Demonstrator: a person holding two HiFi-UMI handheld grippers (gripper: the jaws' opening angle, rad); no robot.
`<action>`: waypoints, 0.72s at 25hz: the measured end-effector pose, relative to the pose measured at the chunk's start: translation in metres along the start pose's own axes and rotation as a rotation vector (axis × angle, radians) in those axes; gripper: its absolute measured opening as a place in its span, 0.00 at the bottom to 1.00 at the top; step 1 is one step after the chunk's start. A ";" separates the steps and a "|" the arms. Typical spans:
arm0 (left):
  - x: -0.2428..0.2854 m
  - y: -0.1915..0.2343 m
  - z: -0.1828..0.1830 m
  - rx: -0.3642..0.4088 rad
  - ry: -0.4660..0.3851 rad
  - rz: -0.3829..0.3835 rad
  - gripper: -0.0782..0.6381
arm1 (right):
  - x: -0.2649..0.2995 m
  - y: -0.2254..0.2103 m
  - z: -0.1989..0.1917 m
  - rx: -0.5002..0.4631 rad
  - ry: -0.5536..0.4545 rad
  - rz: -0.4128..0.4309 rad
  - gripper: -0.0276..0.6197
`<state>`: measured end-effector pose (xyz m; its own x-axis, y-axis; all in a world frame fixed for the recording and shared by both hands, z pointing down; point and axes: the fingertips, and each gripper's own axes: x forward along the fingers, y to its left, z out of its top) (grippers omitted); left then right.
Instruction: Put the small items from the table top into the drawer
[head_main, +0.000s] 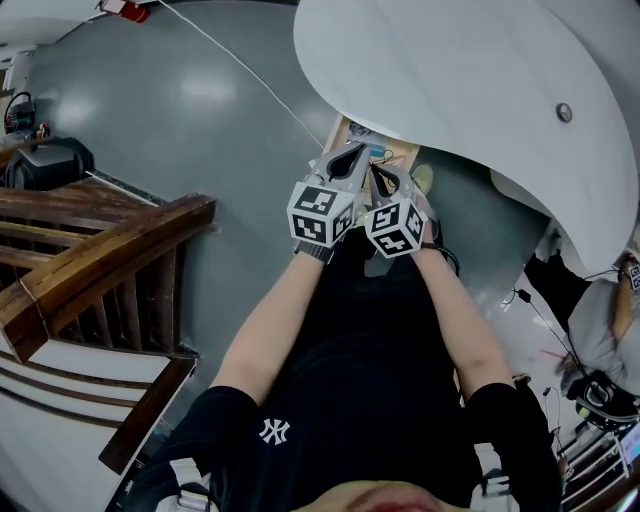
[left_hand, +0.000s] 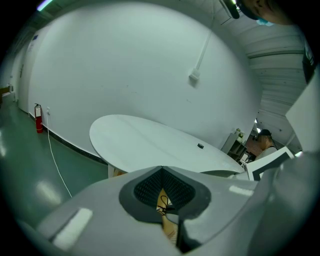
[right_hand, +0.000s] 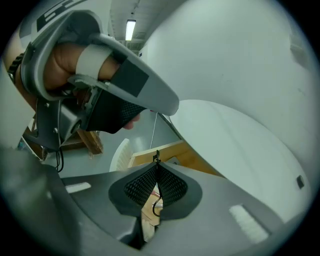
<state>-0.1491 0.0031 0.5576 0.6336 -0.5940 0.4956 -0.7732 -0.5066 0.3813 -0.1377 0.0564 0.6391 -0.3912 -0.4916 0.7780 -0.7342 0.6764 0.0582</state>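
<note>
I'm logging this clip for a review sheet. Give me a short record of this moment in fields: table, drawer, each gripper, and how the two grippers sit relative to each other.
table: white round table
drawer: wooden drawer, open, below the table's edge
left gripper: jaws together at the tips
right gripper: jaws together; thin black piece shows at the tips, cannot tell if it is gripped
relation: grippers side by side, close together, both above the drawer

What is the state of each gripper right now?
Left gripper: closed, apparently empty.
Right gripper: closed on a thin black wire.
</note>
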 end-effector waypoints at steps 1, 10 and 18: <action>0.001 0.002 -0.002 -0.001 0.001 0.002 0.11 | 0.005 0.001 -0.003 -0.003 0.009 0.006 0.09; 0.007 0.019 -0.013 -0.004 0.005 0.012 0.11 | 0.042 0.016 -0.027 -0.024 0.080 0.066 0.10; 0.016 0.024 -0.015 -0.007 0.009 0.003 0.11 | 0.051 0.021 -0.030 -0.005 0.101 0.094 0.13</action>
<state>-0.1583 -0.0089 0.5866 0.6313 -0.5895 0.5039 -0.7751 -0.5008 0.3852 -0.1566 0.0618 0.6991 -0.4004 -0.3681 0.8391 -0.6942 0.7196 -0.0156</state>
